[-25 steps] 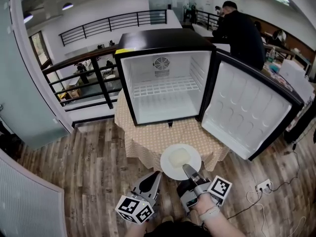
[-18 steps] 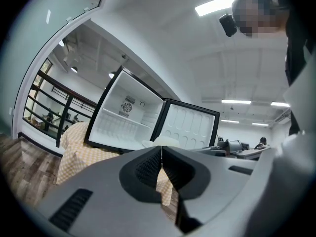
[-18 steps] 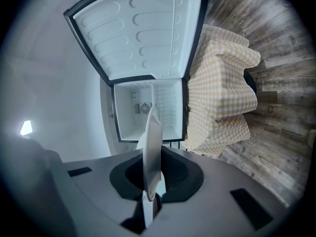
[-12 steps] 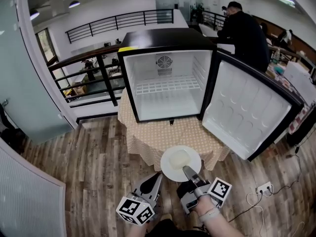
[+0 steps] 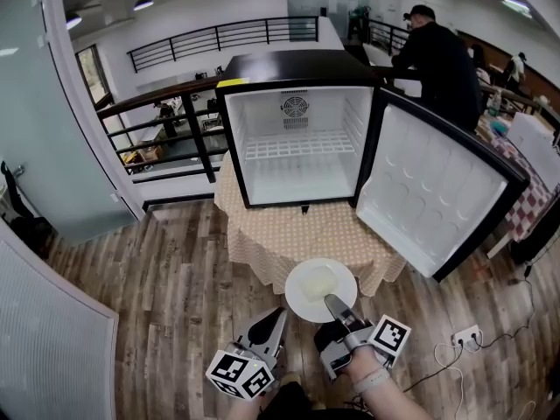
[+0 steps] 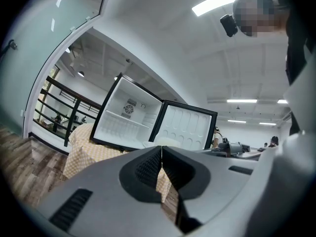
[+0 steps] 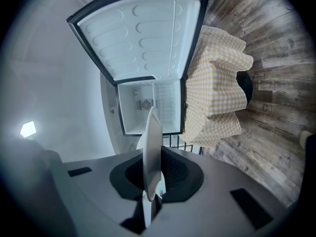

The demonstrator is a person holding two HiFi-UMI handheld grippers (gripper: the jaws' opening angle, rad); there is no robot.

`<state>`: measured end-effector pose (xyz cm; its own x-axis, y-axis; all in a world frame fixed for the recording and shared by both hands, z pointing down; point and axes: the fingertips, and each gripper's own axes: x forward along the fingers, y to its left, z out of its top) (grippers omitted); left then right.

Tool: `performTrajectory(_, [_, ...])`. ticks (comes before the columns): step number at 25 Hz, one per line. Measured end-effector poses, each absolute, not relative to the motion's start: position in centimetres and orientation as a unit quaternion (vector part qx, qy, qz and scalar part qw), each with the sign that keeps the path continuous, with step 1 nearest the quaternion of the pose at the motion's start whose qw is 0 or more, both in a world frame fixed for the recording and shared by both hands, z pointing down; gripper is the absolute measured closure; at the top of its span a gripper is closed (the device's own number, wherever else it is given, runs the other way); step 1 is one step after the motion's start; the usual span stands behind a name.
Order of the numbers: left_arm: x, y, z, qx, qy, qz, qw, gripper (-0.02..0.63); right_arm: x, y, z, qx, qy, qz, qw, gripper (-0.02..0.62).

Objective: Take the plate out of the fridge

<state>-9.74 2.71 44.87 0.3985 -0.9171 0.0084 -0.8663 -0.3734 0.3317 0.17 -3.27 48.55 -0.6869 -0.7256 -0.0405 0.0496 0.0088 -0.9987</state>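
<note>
A white round plate [image 5: 320, 289] with a pale square lump on it hangs over the wooden floor, in front of the table. My right gripper [image 5: 335, 306] is shut on its near rim; in the right gripper view the plate [image 7: 151, 152] stands edge-on between the jaws. The black mini fridge [image 5: 297, 129] sits on the table with its door [image 5: 435, 195] swung wide to the right, white inside and empty, with one wire shelf. My left gripper [image 5: 276, 318] is beside the right one, lower left of the plate, shut with nothing in it [image 6: 161, 159].
A beige checked cloth [image 5: 302, 234] covers the small table under the fridge. A black railing [image 5: 175, 121] runs behind on the left. A person in black [image 5: 437, 59] stands behind the fridge door. A white power strip and cables [image 5: 464, 335] lie on the floor at the right.
The view has drawn back a little from the fridge and table. Both grippers and the plate keep the same pose and place in the frame.
</note>
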Motion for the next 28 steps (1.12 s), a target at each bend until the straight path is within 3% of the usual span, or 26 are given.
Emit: performTrajectory(28, [-6.1,11.5,44.0,0.812,-0.566,-0.08,0.121,0.595,3.0,4.9,48.2,-0.227,0.653,-0.664,0.284,0.551])
